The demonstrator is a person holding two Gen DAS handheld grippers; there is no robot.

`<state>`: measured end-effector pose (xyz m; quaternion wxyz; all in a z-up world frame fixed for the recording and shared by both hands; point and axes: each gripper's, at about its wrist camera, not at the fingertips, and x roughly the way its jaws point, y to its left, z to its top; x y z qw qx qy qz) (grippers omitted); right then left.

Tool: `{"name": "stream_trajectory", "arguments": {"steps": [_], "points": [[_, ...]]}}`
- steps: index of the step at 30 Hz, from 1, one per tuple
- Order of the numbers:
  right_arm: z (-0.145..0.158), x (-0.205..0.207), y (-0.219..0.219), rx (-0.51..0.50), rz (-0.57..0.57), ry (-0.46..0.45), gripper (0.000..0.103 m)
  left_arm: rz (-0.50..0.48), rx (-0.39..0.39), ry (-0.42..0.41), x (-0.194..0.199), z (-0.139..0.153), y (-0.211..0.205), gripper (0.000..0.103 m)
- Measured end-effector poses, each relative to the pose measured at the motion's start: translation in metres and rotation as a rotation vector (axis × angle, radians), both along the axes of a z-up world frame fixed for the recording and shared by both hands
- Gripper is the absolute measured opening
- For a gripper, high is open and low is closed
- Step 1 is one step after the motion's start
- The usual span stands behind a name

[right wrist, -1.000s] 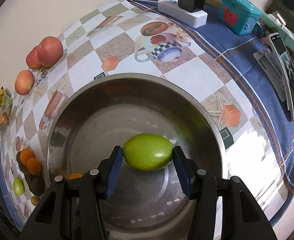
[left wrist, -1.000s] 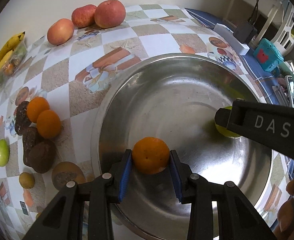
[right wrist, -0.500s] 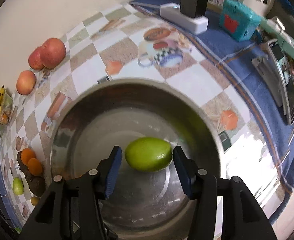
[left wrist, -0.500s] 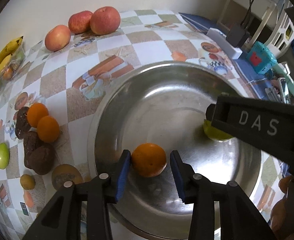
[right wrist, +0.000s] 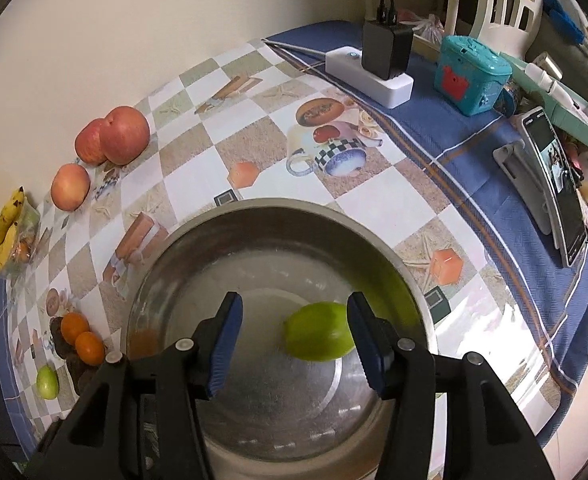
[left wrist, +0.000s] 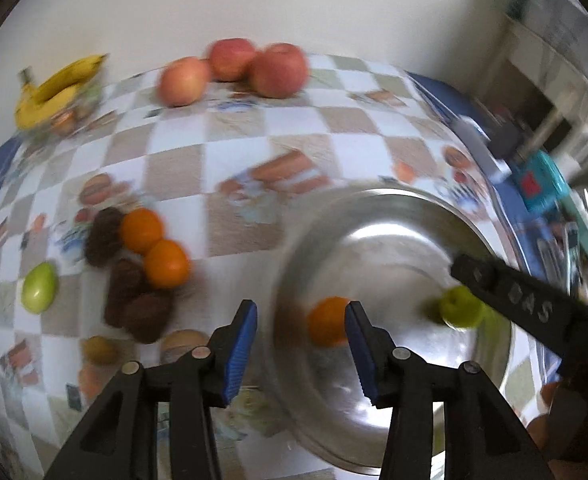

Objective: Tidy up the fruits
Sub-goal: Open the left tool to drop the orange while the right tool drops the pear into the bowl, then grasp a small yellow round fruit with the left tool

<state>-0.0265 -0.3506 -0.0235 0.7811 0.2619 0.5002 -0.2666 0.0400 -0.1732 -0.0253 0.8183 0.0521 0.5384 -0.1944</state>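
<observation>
In the bowl, the orange lies loose by the left claw, whose jaws just opened. The lime lies loose in the open right claw.

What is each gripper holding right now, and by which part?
Nothing. The left gripper, whose jaws have just been opening, has let go of the orange in the bowl. The right gripper is open beside the green fruit.

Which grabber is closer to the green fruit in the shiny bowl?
Right. The right gripper hangs just over the green fruit, which lies by its right finger. The left gripper is across the bowl, over its rim near the orange.
</observation>
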Motion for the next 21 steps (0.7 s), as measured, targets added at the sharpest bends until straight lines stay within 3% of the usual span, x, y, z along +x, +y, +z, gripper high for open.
{"name": "stream_trajectory", "arguments": {"steps": [1, 3, 4, 6, 8, 11, 14, 17, 21], "points": [[-0.002, 0.001, 0.001, 0.007, 0.006, 0.003, 0.056, 0.036, 0.018, -0.007, 0.004, 0.001, 0.007, 0.051], [-0.004, 0.002, 0.005, 0.019, 0.029, 0.002, 0.061, 0.114, 0.061, -0.02, 0.01, 0.0, 0.022, 0.078], [-0.005, 0.004, 0.009, 0.027, 0.048, -0.005, 0.066, 0.154, 0.069, -0.021, 0.013, 0.0, 0.031, 0.083], [-0.007, 0.009, 0.017, 0.033, 0.084, -0.014, 0.085, 0.226, 0.069, -0.007, 0.019, -0.003, 0.049, 0.085], [-0.007, 0.014, 0.028, 0.023, 0.128, -0.019, 0.086, 0.283, 0.08, 0.004, 0.024, -0.006, 0.064, 0.088], [-0.006, 0.022, 0.043, -0.011, 0.192, -0.014, 0.087, 0.336, 0.106, -0.009, 0.027, -0.007, 0.082, 0.102], [0.0, 0.025, 0.057, -0.03, 0.24, -0.052, 0.101, 0.371, 0.116, -0.037, 0.027, -0.004, 0.095, 0.103], [0.007, 0.026, 0.072, -0.059, 0.289, -0.103, 0.101, 0.389, 0.119, -0.052, 0.026, -0.001, 0.106, 0.103], [0.009, 0.031, 0.095, -0.063, 0.352, -0.089, 0.101, 0.413, 0.113, -0.059, 0.021, -0.001, 0.122, 0.103]]}}
